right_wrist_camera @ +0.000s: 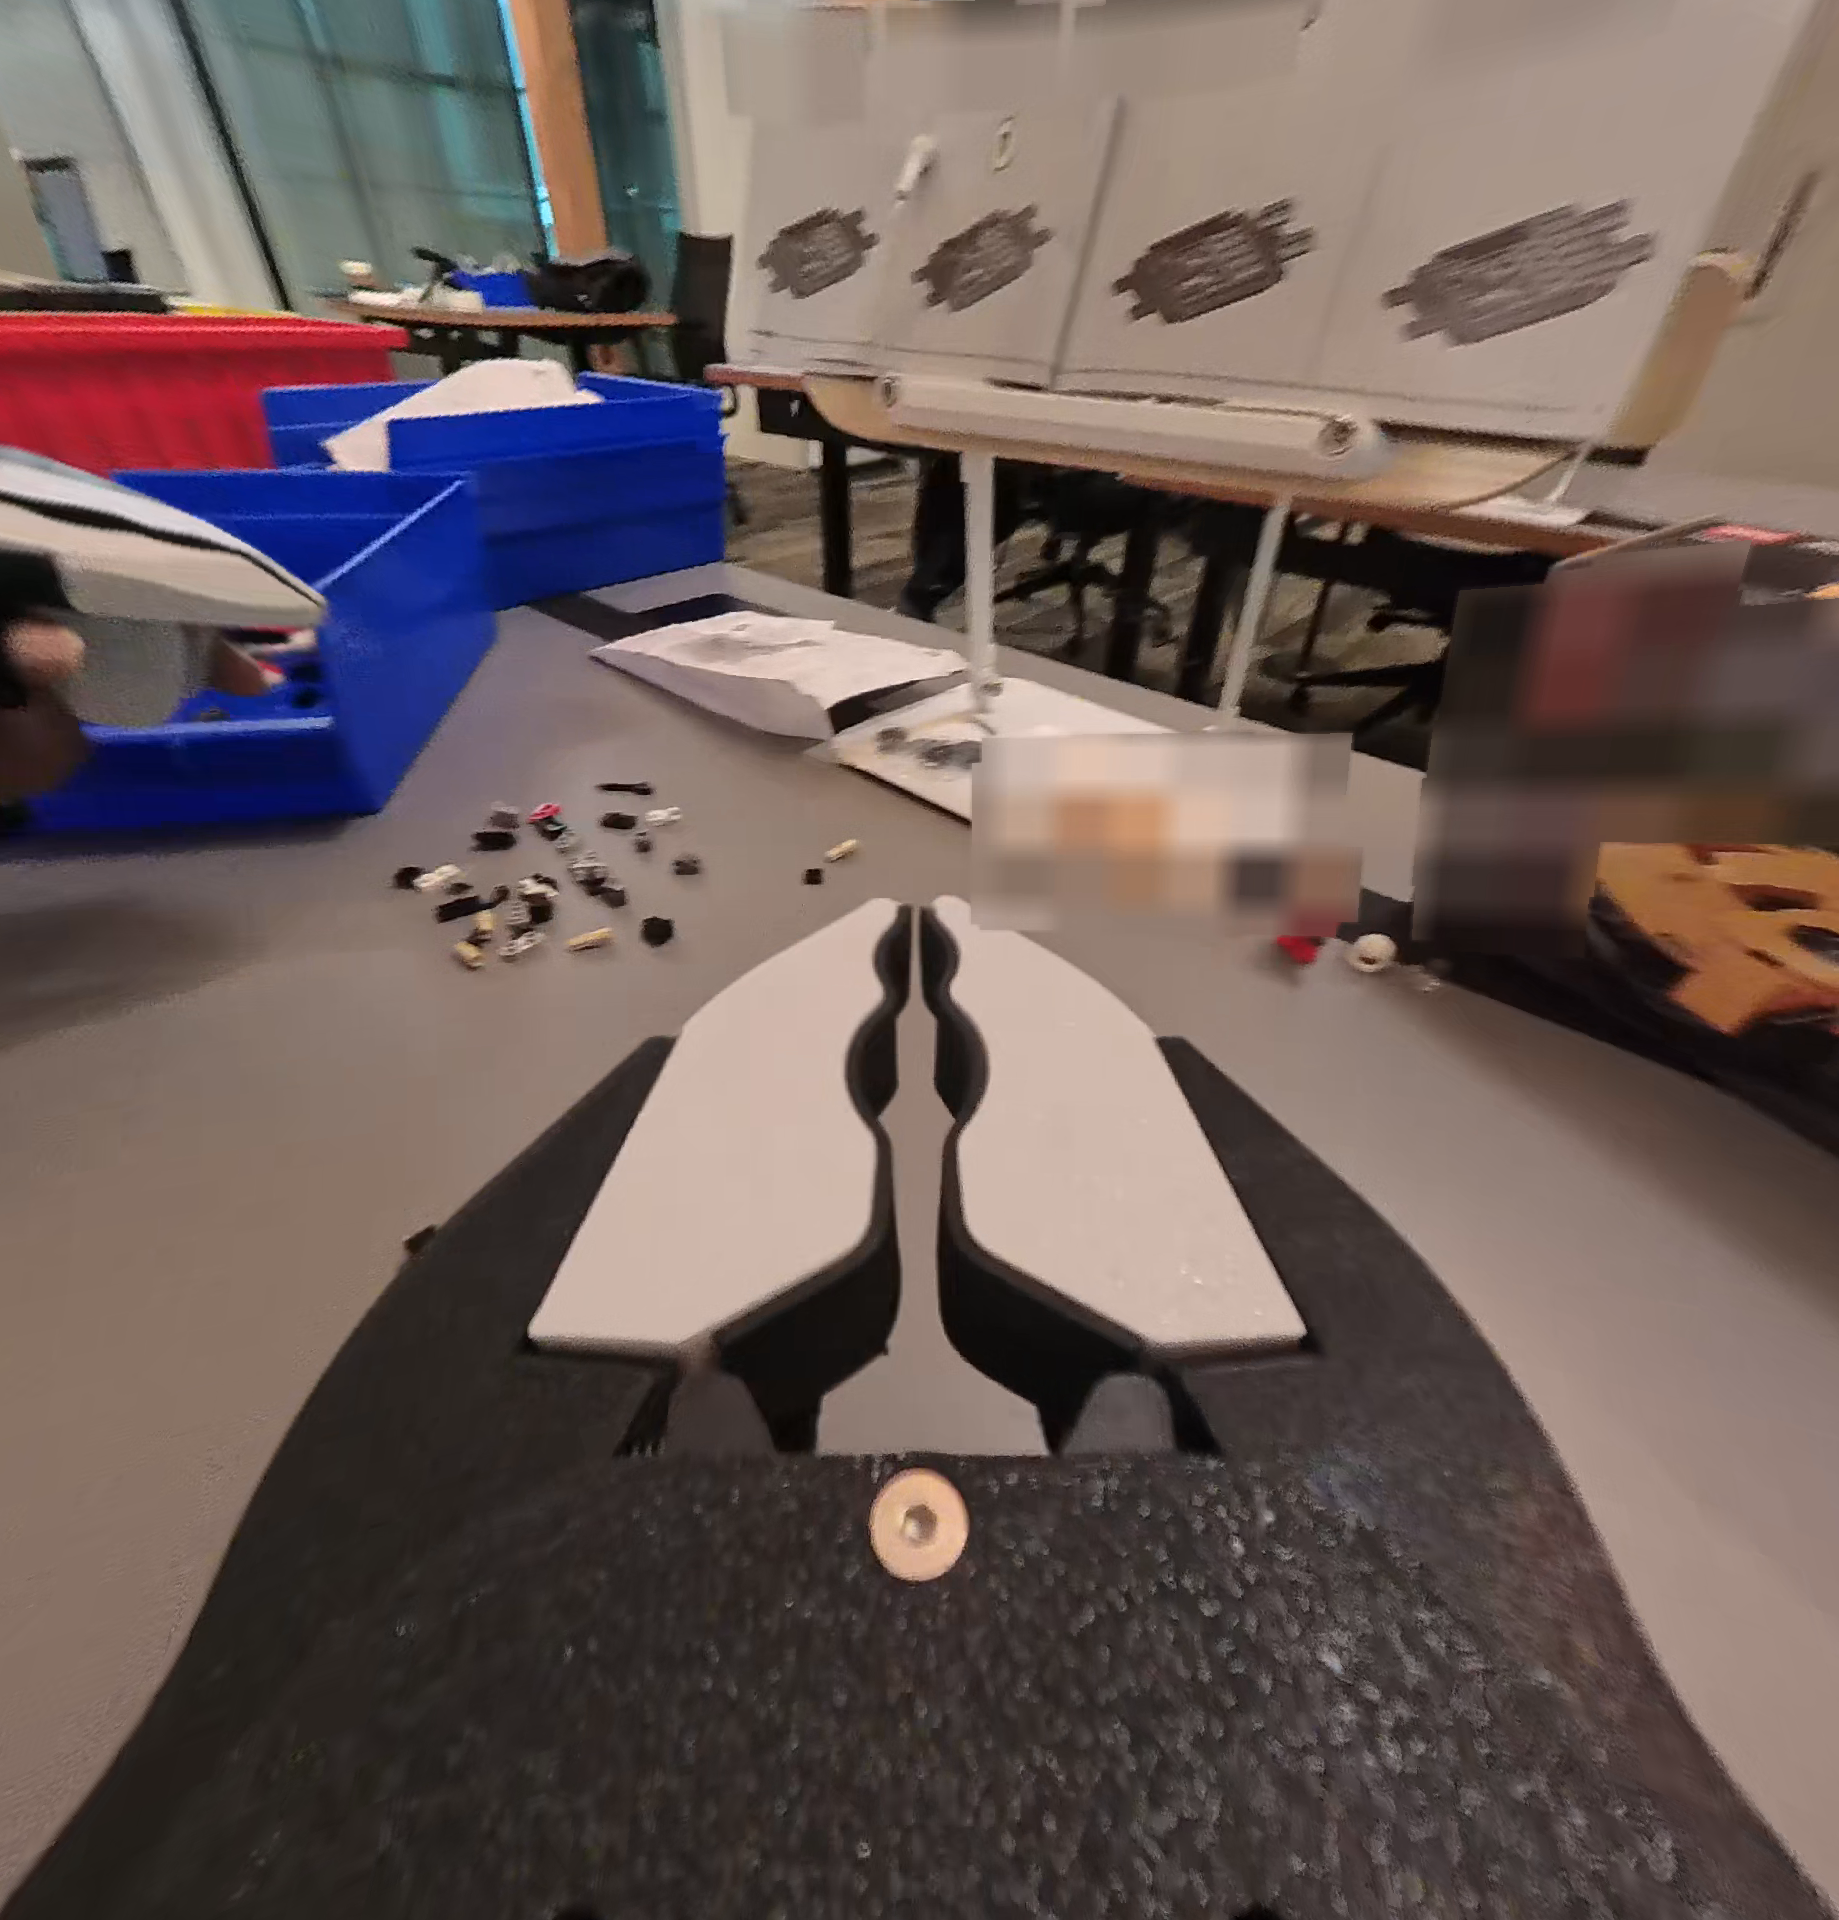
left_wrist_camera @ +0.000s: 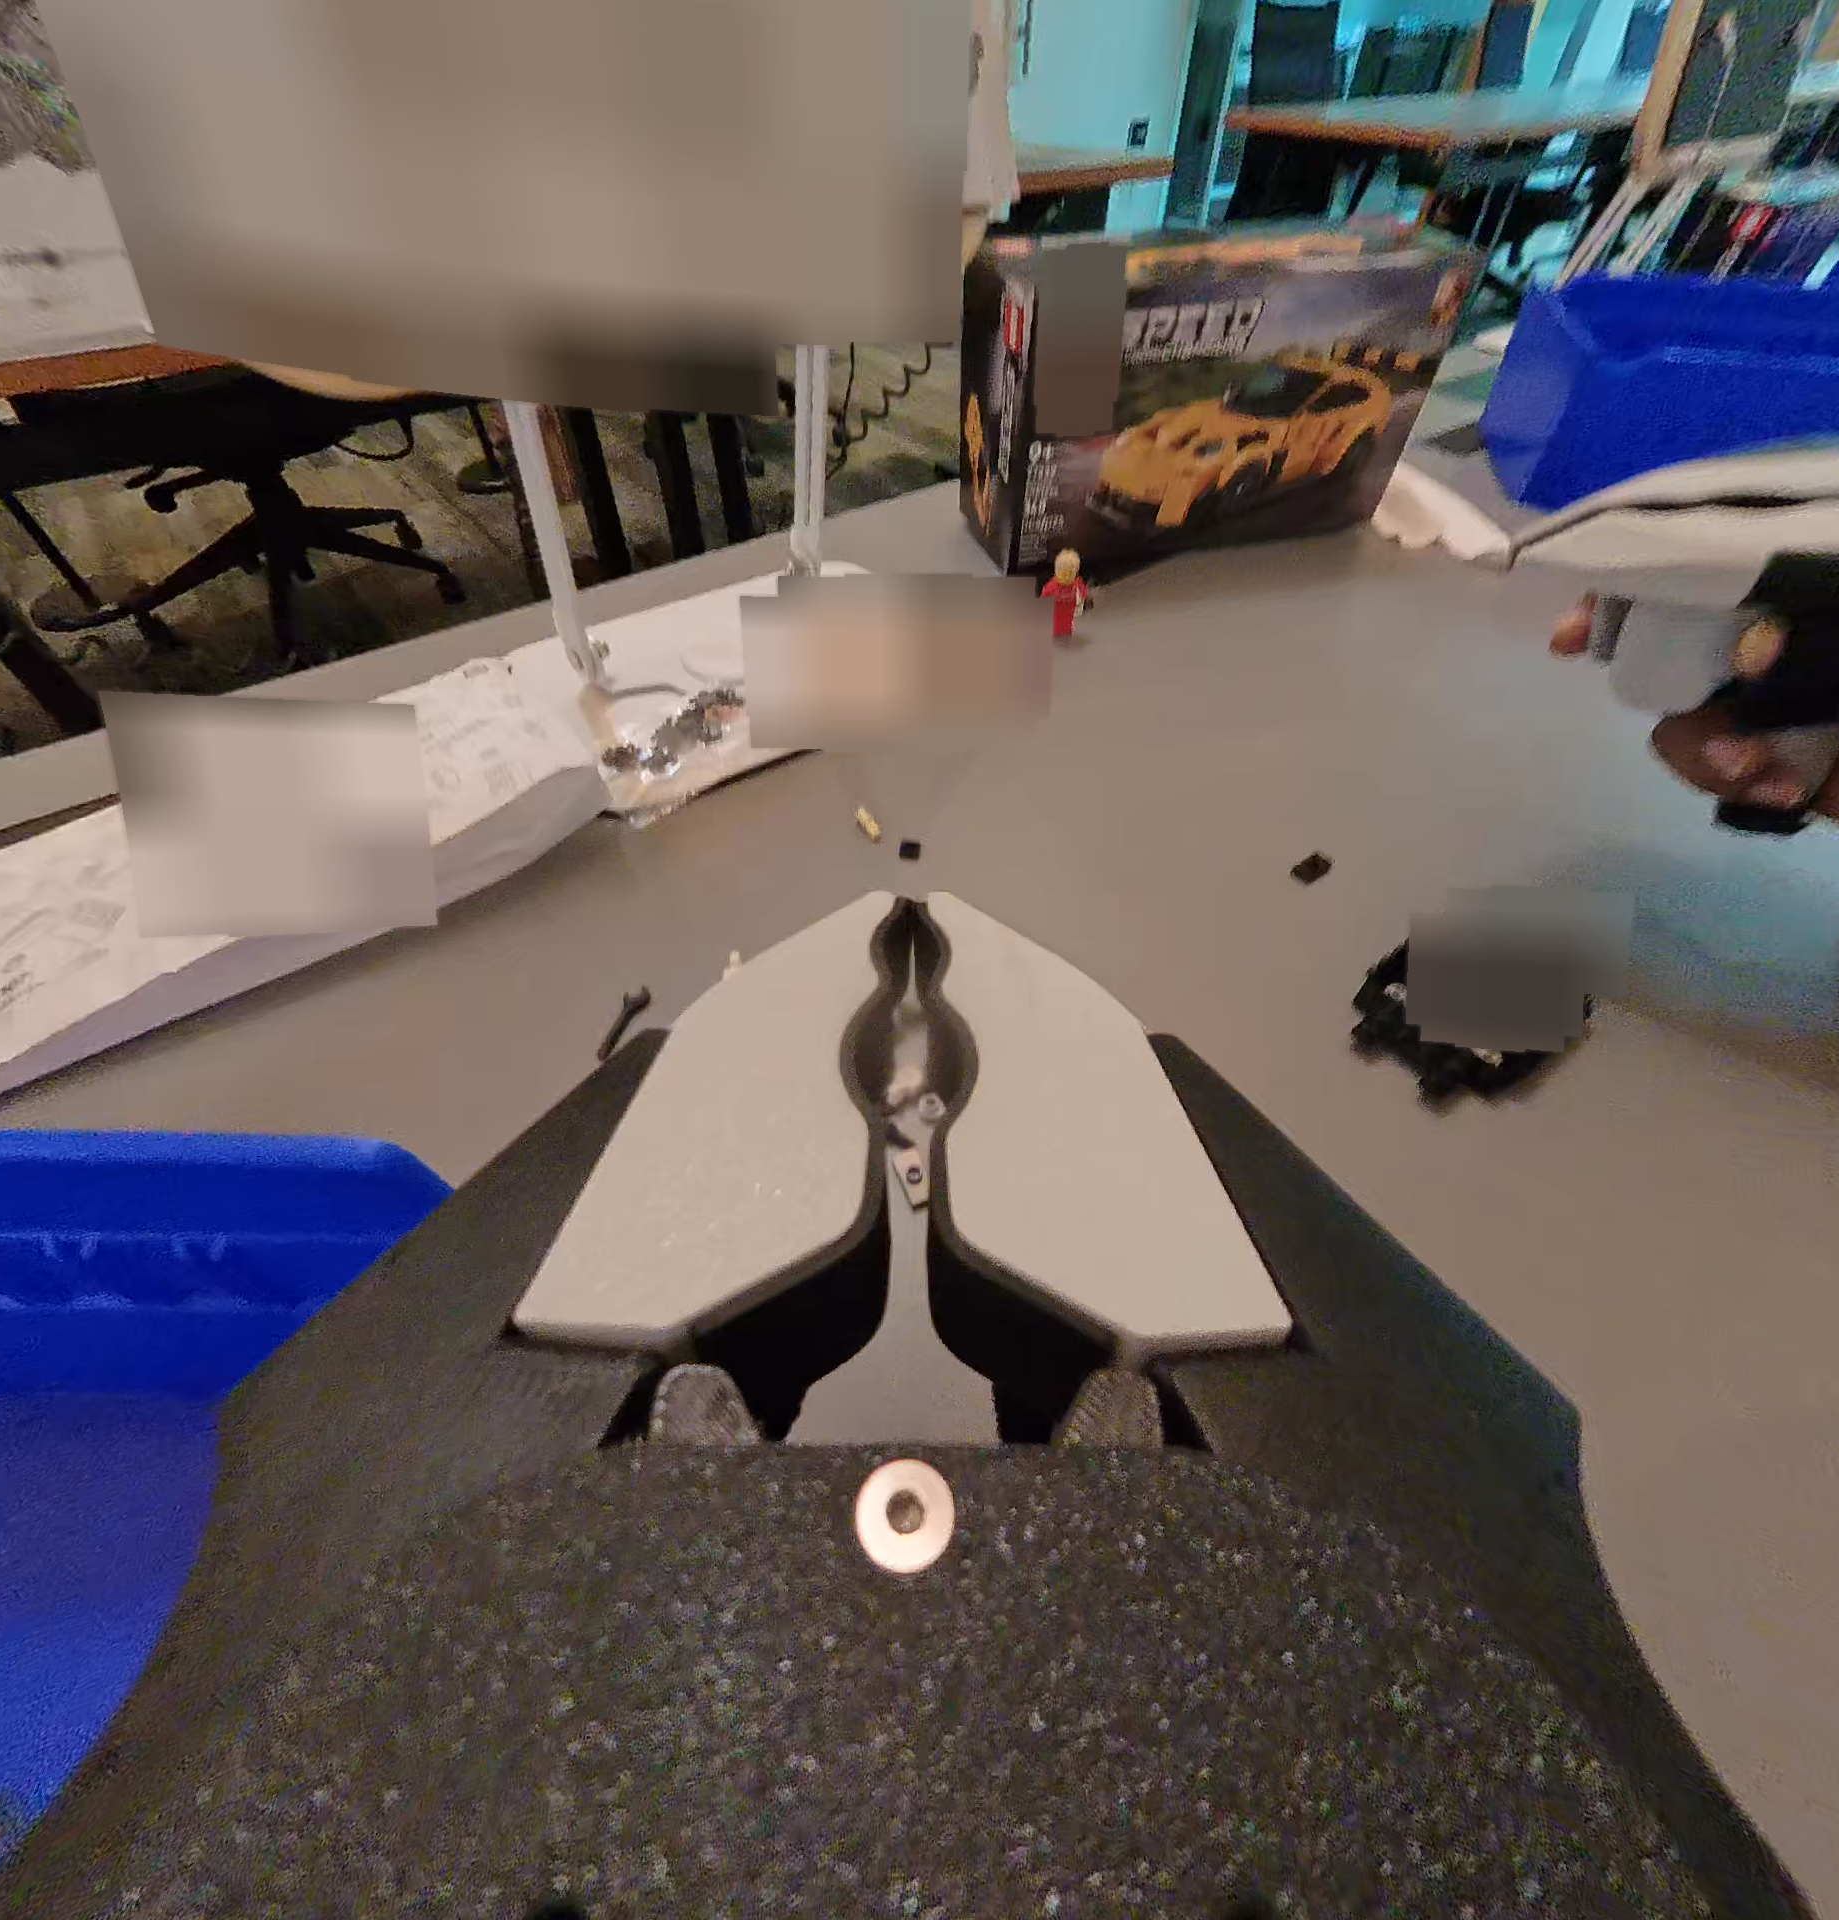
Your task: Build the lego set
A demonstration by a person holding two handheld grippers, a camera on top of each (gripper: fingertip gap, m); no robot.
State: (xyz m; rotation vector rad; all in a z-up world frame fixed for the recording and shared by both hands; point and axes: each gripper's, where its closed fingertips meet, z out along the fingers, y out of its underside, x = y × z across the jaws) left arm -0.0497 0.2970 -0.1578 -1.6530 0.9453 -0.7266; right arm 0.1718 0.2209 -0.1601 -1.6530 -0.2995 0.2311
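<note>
Right now I am holding my left gripper (left_wrist_camera: 907,906) low over the grey bench (left_wrist_camera: 1206,790), jaws pressed together on nothing. Loose lego pieces (right_wrist_camera: 541,883) are lying scattered beyond, the black partial build (left_wrist_camera: 1455,1070) sitting further right. My right gripper (right_wrist_camera: 915,912) is hovering with jaws nearly closed, empty, beside the lego box (right_wrist_camera: 1725,914).

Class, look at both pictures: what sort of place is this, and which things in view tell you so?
Probably an office or lab workroom. A grey table carries loose Lego pieces, blue storage bins and the set's box; behind it stand more desks and an office chair.
</note>
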